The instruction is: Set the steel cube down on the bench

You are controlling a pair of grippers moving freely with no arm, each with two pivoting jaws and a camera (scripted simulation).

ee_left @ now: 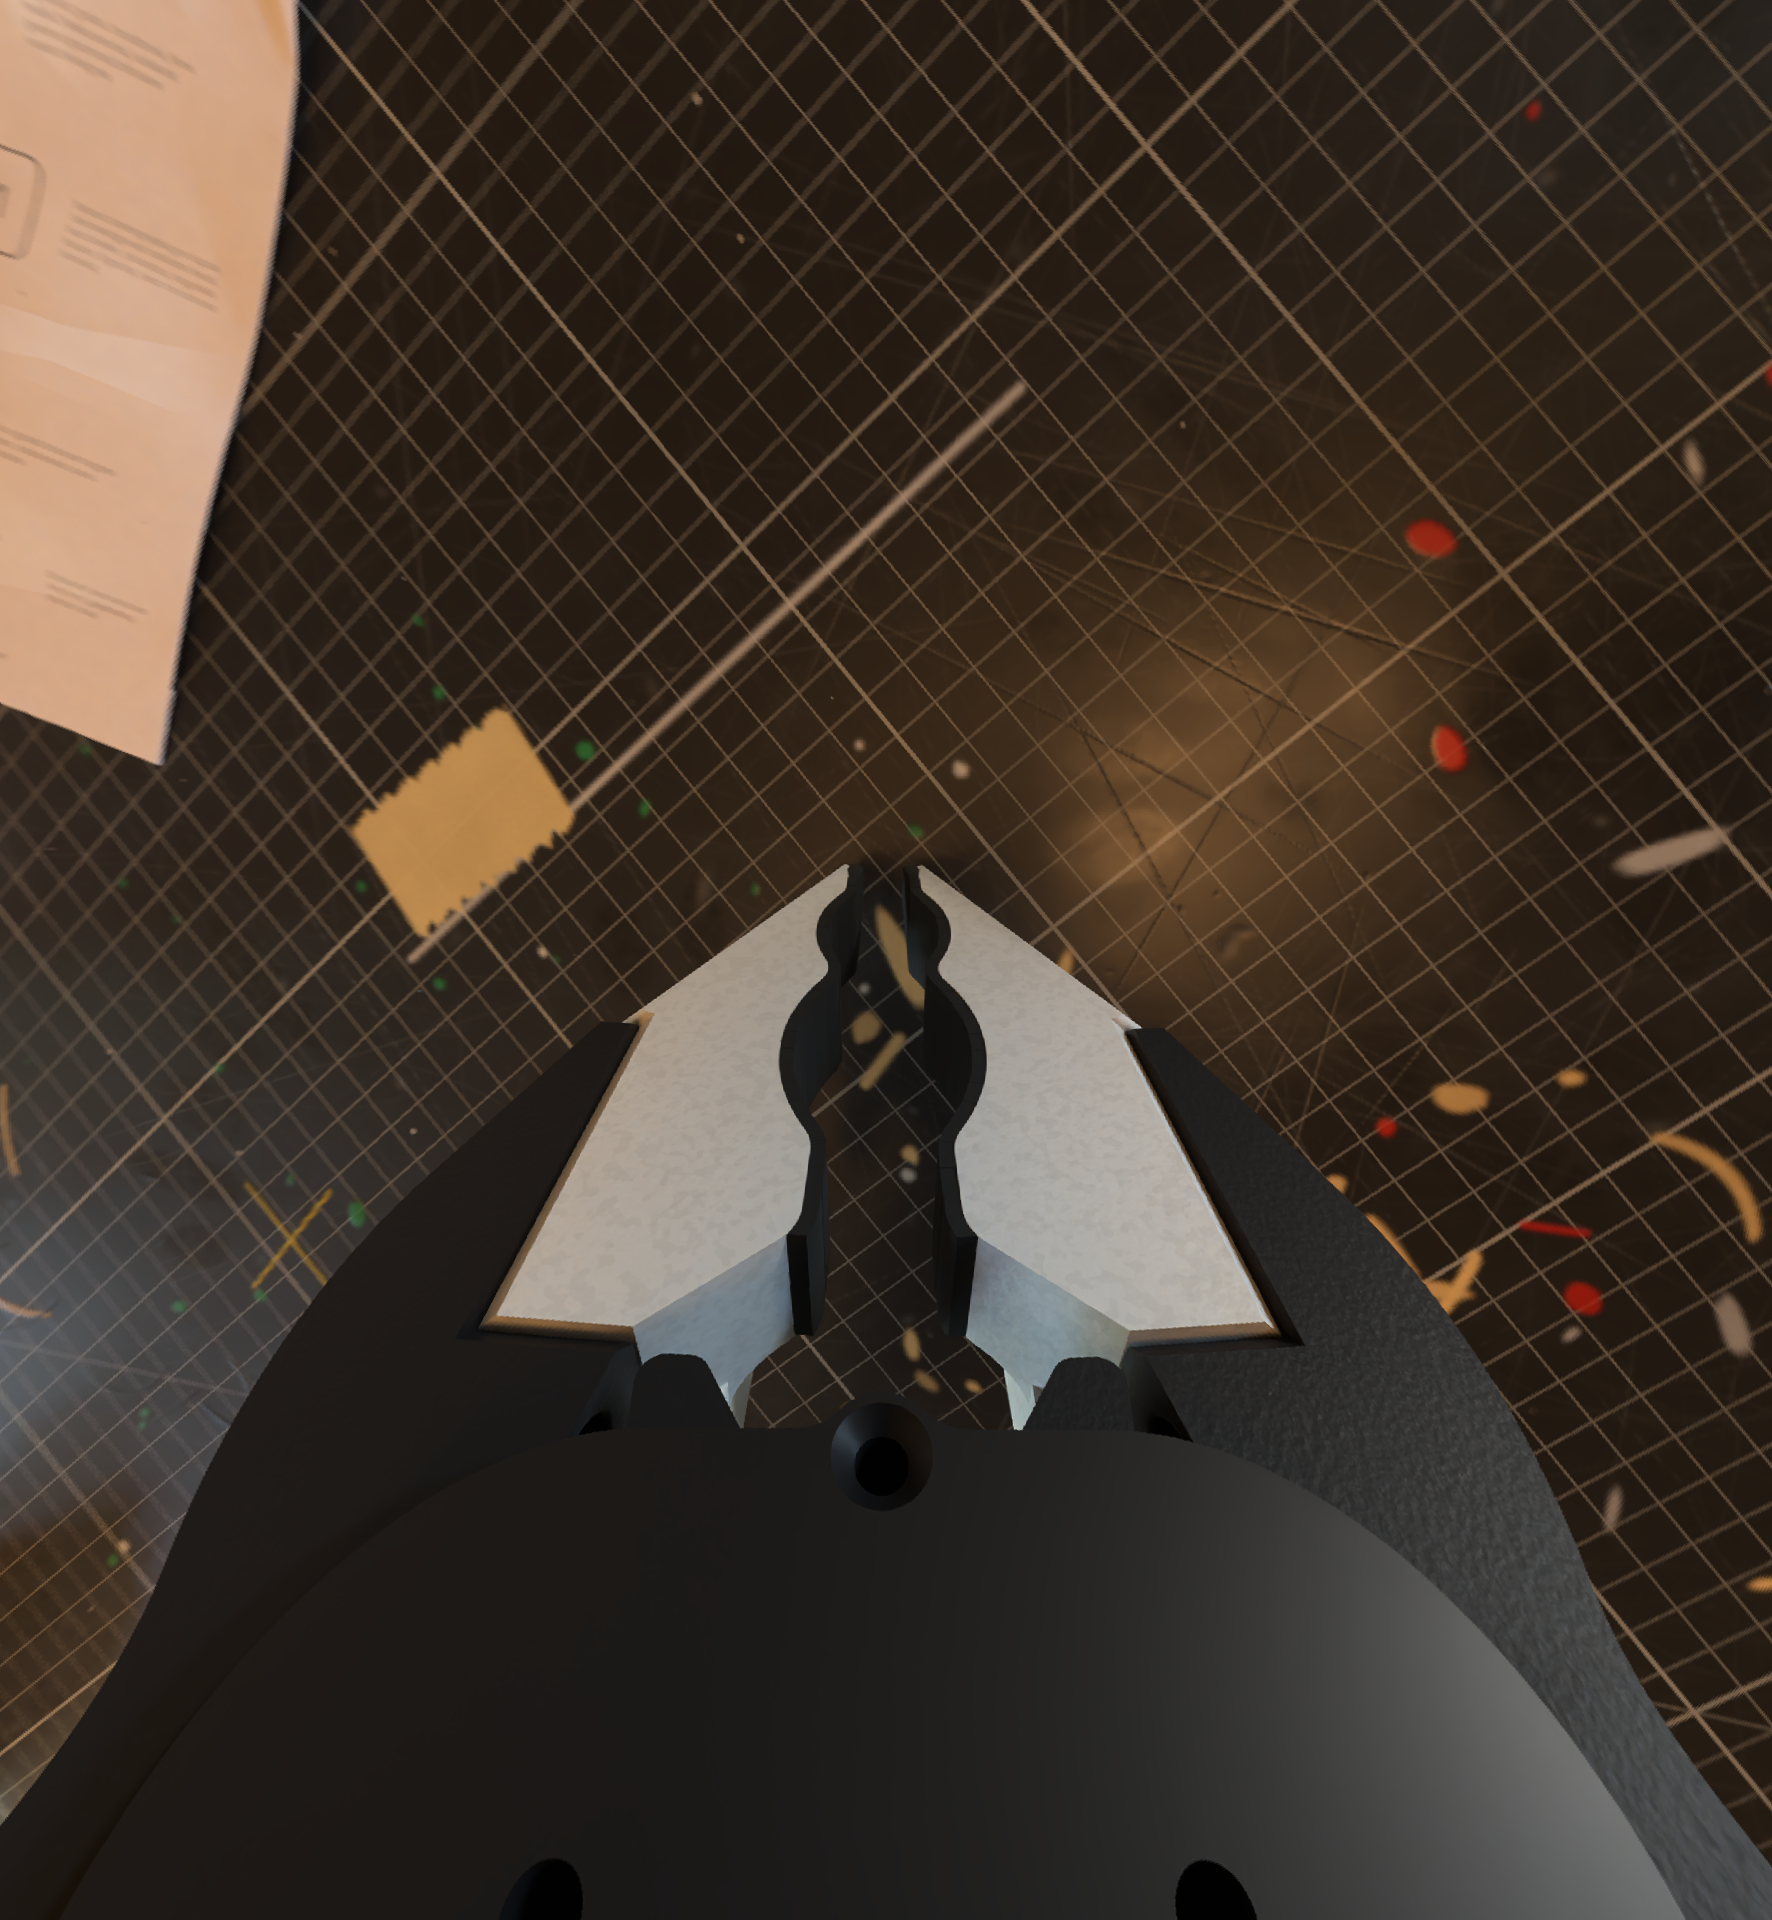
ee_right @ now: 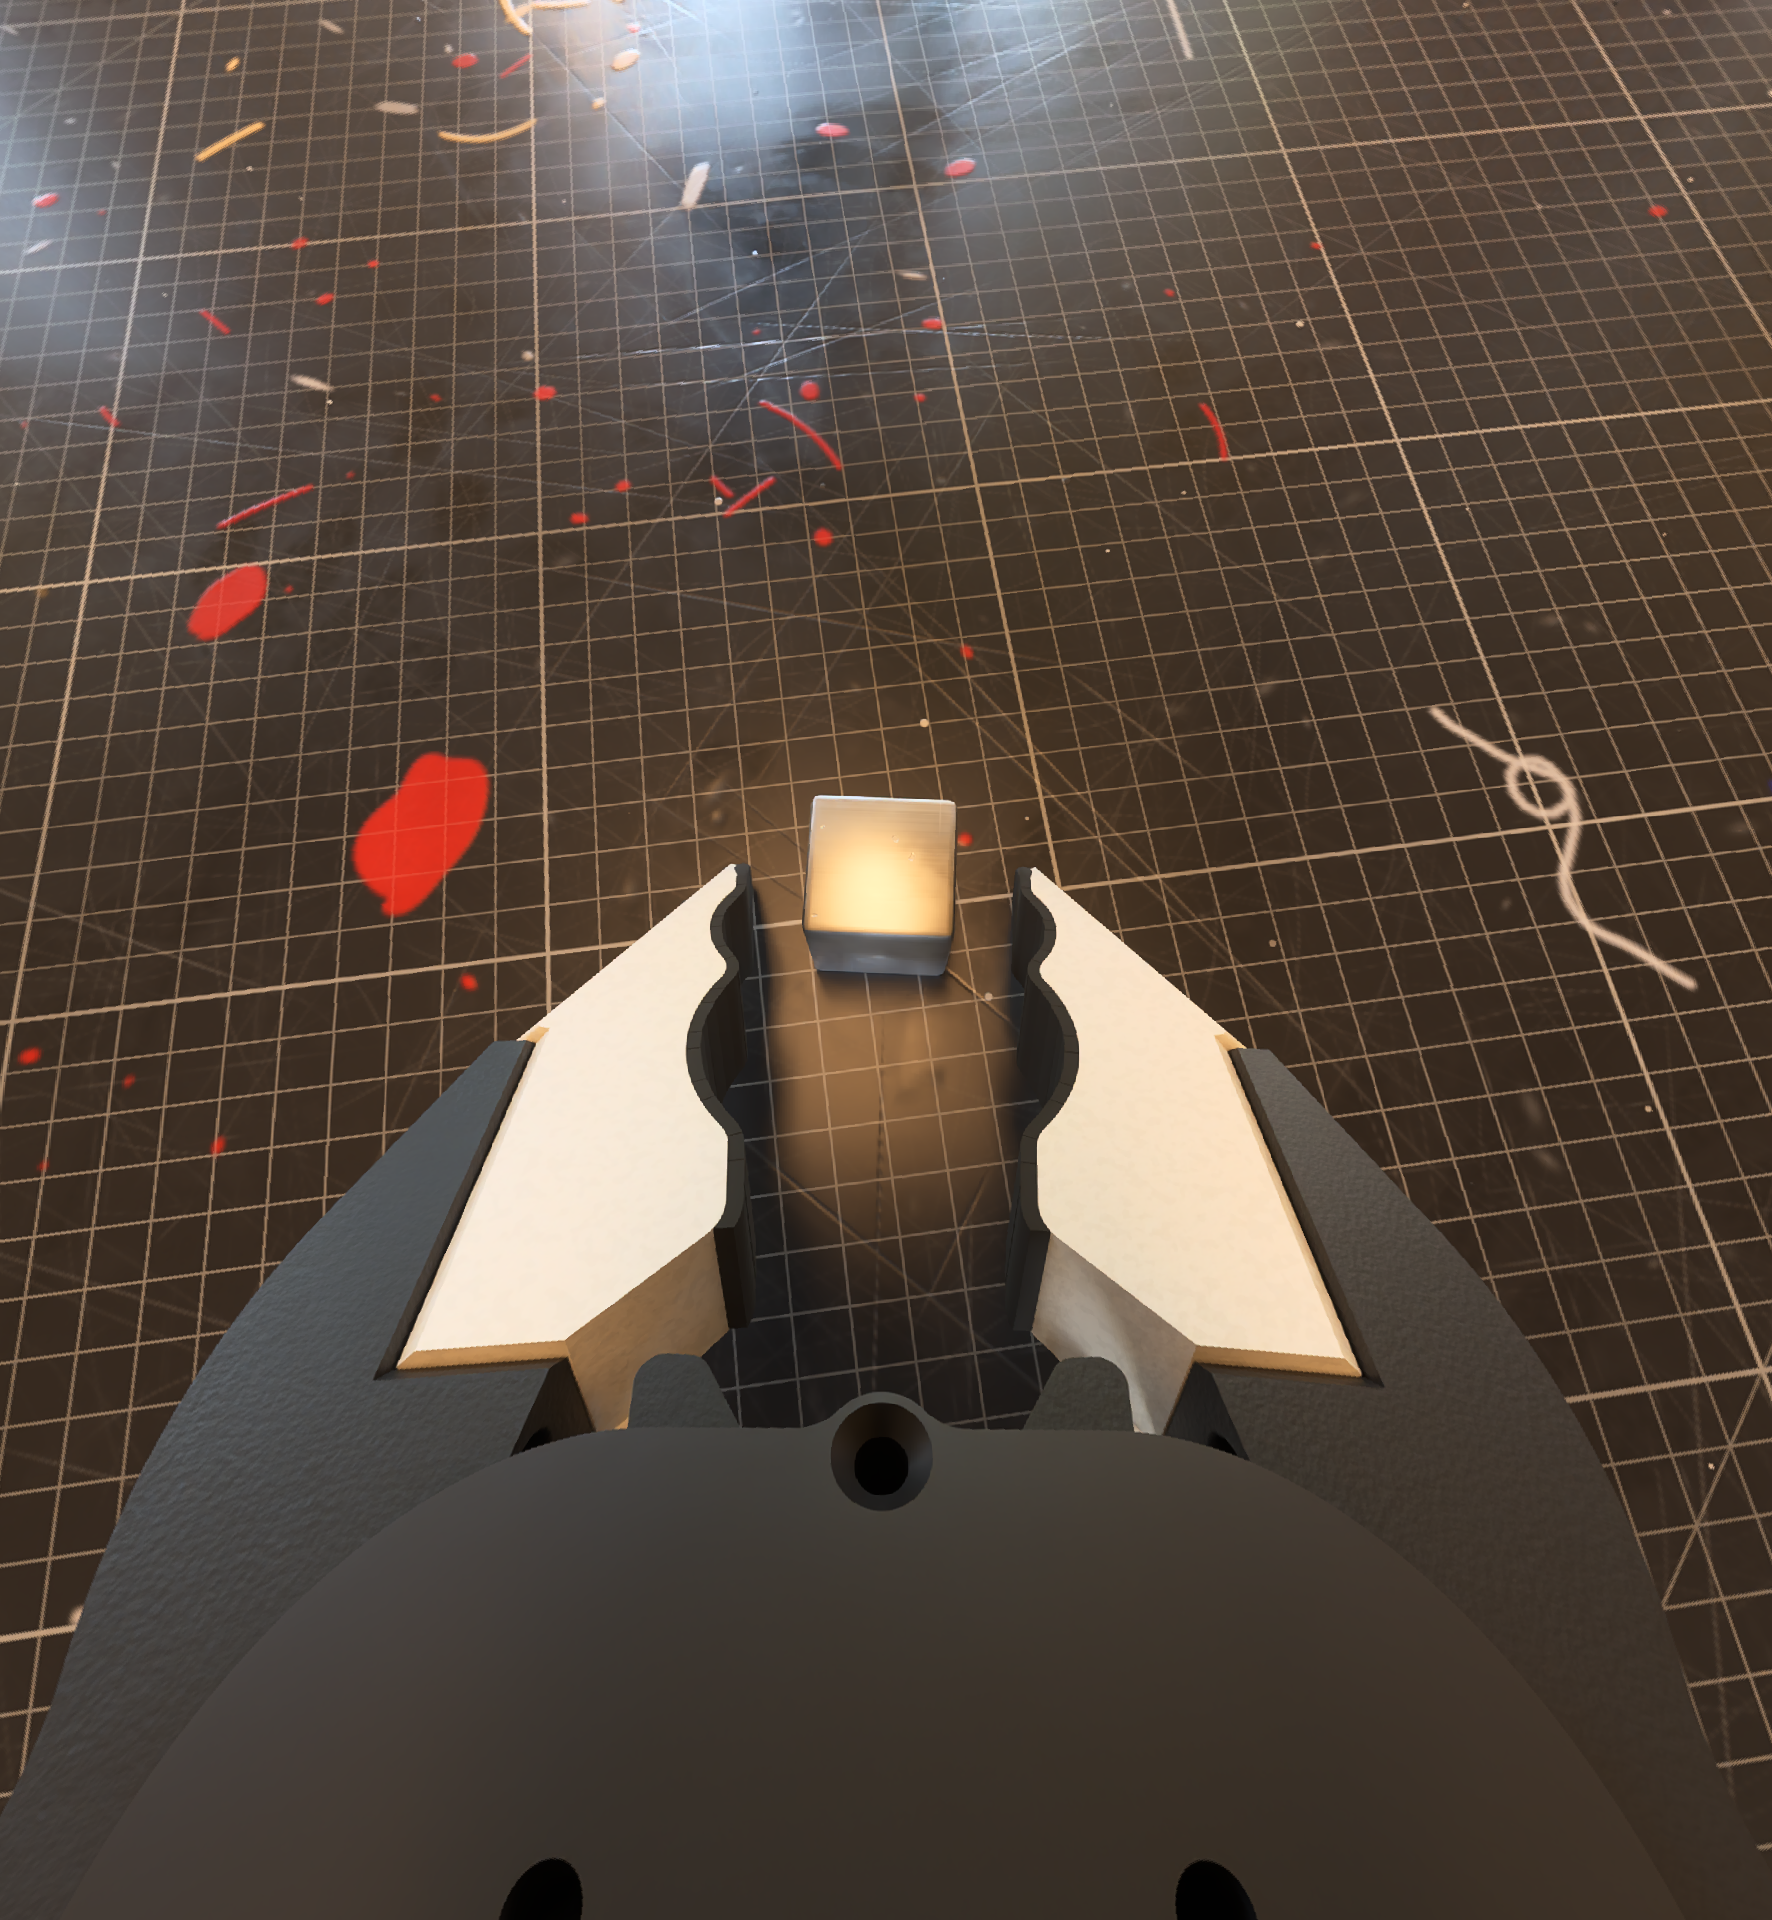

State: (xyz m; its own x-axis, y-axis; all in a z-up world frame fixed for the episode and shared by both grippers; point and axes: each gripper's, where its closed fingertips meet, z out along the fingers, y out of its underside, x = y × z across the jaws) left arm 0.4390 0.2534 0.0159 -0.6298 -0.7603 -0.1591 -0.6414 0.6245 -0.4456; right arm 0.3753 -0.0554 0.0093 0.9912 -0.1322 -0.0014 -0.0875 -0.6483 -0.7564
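- Right gripper (ee_right: 880,914): fingers spread wide, gripping nothing.
- Cube (ee_right: 879,883): steel, upright on the bench (ee_right: 1277,1039), between and just past the right fingertips, seemingly clear of both pads, though the gaps are narrow.
- Left gripper (ee_left: 884,883): fingers drawn together, tips nearly meeting, nothing between them.
- Bench: dark gridded mat, scratched, spattered with red, tan and white paint; a red blot (ee_right: 423,831) lies left of the cube.
- Farther off in the left view: tan tape (ee_left: 464,821), then a printed sheet (ee_left: 82,343) at the upper left.
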